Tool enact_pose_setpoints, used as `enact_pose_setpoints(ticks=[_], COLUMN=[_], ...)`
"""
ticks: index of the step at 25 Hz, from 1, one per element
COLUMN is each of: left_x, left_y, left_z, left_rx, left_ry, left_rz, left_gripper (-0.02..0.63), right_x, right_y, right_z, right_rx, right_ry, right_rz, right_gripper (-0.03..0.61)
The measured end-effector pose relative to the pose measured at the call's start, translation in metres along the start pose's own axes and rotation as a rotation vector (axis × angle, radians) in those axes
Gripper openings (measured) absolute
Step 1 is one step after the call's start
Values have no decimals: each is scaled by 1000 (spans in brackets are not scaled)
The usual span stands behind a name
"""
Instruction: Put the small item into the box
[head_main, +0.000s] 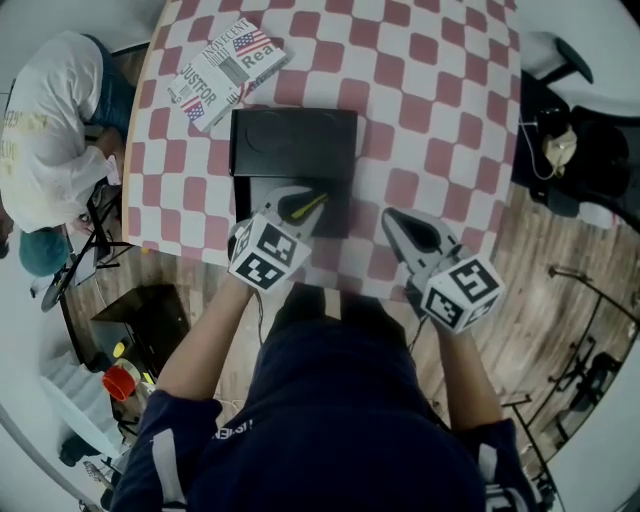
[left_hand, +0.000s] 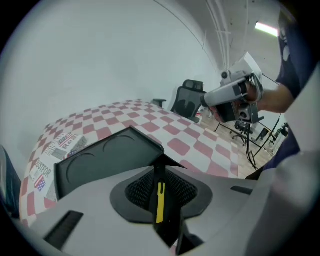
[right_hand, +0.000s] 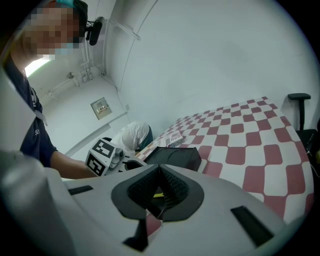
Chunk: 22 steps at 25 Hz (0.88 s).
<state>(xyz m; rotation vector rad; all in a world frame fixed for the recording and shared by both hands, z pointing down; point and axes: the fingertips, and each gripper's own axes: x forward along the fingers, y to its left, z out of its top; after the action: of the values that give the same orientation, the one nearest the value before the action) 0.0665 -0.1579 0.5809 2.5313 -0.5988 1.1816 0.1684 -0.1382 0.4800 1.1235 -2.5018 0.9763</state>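
A flat black box (head_main: 293, 140) lies shut on the red-and-white checked table (head_main: 430, 100), with two round dents in its lid. My left gripper (head_main: 318, 200) hovers at the box's near edge, shut, a yellow stripe along its jaw. In the left gripper view the box (left_hand: 105, 157) lies just beyond the closed left gripper (left_hand: 160, 162). My right gripper (head_main: 392, 215) is to the right of the box, over the table's near edge, also shut. From the right gripper view, the box (right_hand: 175, 156) sits ahead of the right gripper (right_hand: 159, 170). No small item shows in any view.
A printed book (head_main: 228, 70) lies at the table's far left corner. A person in white (head_main: 50, 140) crouches left of the table. A red cup (head_main: 120, 380) and cables are on the floor. Black chairs and stands (head_main: 570, 150) are on the right.
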Motion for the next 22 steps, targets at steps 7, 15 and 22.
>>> enact_pose_setpoints(ticks=[7,15,22], left_x=[-67,-136,-180], left_y=[11,4,-5], left_z=[24,33,11], left_rx=[-80,-91,-89], left_ry=[-181,-357,-423], left_rz=[39,59,34], left_gripper=[64,49,43], right_x=[2,2,8], right_y=[24,60,101], right_z=[6,15,21], right_rx=[-59,-123,-186], right_ry=[-11,-24,-37], right_rz=[-7,-20,-5], right_gripper=[18,18,18])
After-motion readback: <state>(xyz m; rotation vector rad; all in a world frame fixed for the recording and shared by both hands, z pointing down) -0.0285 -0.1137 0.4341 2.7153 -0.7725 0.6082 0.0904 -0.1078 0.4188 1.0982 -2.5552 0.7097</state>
